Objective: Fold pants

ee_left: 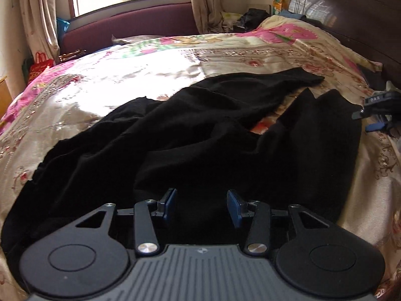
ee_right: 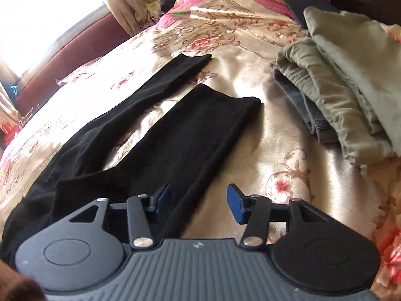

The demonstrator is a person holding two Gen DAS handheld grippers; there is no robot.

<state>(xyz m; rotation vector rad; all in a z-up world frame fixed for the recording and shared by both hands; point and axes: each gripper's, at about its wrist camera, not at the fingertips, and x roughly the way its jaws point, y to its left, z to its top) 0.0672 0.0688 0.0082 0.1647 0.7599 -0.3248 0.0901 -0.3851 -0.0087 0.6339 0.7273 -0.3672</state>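
Note:
Black pants (ee_left: 200, 135) lie spread and rumpled on a floral satin bedspread (ee_left: 125, 80). In the left wrist view the waist end is near me and the two legs run away to the right. My left gripper (ee_left: 201, 207) is open and empty, just above the near part of the pants. In the right wrist view the two legs (ee_right: 180, 135) lie apart, hems toward the far side. My right gripper (ee_right: 199, 202) is open and empty over the near leg's right edge. The right gripper also shows at the left view's right edge (ee_left: 376, 113).
A stack of folded olive and grey clothes (ee_right: 345, 85) sits on the bedspread (ee_right: 263, 135) right of the legs. A dark wooden headboard (ee_left: 351, 25) stands at the far right. A maroon sofa (ee_left: 130, 27) and window lie beyond the bed. Clutter sits on the nightstand.

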